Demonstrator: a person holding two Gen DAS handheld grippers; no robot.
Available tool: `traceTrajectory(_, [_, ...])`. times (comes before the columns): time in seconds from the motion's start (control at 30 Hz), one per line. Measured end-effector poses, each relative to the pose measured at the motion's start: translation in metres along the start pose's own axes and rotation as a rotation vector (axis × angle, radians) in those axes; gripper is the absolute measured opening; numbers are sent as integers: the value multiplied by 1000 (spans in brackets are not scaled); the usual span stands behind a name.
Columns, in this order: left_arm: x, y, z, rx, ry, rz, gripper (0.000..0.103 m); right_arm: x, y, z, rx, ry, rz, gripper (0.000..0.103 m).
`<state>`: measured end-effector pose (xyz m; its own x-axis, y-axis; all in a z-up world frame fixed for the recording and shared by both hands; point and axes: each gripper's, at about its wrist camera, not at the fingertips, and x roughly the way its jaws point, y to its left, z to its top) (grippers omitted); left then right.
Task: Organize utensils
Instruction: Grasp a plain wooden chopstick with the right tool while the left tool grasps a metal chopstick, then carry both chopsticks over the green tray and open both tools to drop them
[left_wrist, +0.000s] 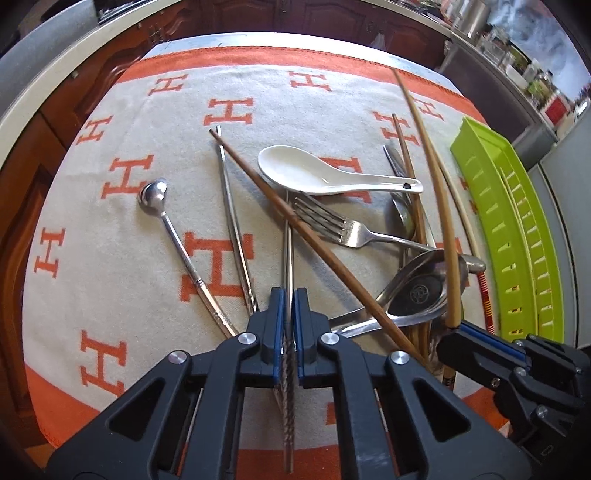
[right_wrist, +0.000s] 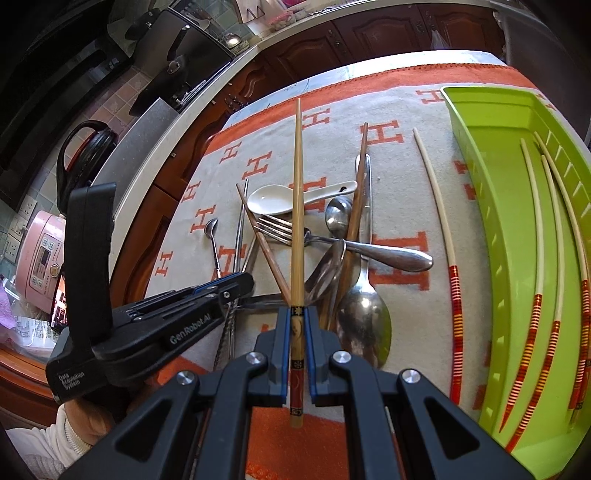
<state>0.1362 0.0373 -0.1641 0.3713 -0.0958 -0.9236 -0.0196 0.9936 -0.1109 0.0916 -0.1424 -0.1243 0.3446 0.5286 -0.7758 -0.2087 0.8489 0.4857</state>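
**Mia:** What is the left tool (left_wrist: 289, 295) holding?

**Ben:** It is squeezed tight on a metal chopstick (left_wrist: 287, 243). The chopstick sticks out both ways from between its two pads. The far end runs up under the white spoon (left_wrist: 314, 175).

**Mia:** And the right tool (right_wrist: 297, 314)?

**Ben:** It is pinched on a bamboo chopstick (right_wrist: 297, 206). The painted red and black end is between the pads. The plain end points away, up over the pile.

**Mia:** Where are the rest of the things?

**Ben:** They lie in a heap on the blanket (left_wrist: 110, 229) with orange H letters, which covers the table. There is a fork (left_wrist: 332, 223), a big metal spoon (right_wrist: 364, 321), a small spoon (left_wrist: 162, 206) off to the side by itself, and a brown chopstick (left_wrist: 295, 221) lying across the fork.

**Mia:** What about the green tray (right_wrist: 495, 206)?

**Ben:** It sits on the right side of the blanket. Three pale chopsticks with red and yellow stripes (right_wrist: 535, 236) lie inside it. One more striped chopstick (right_wrist: 443, 229) lies on the blanket just beside the tray.

**Mia:** Are the two tools close?

**Ben:** Yes, they are side by side over the near edge of the pile.
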Motion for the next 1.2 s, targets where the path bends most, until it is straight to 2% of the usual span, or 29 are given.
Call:
traceTrajectory(0.23, [-25,23,-5,-131,28,-37,3,-16,1,-5,4,-31,14,7])
traceTrajectory(0.5, [-55,25,-24,-176,41,-83,3,-37,3,-15,0,-67,18,7])
traceTrajectory(0.87, [-91,-21,-27,-75,-24,-141,3,-78,-10,-24,23,-140,-22,7])
traceTrajectory(1.03, [-101,-62,-18,1,-52,-203,3,-102,-29,-23,49,-184,-103,7])
traceTrajectory(1.2, [-97,-115,-7,58,-62,-257,3,-122,-57,-18,74,-205,-222,7])
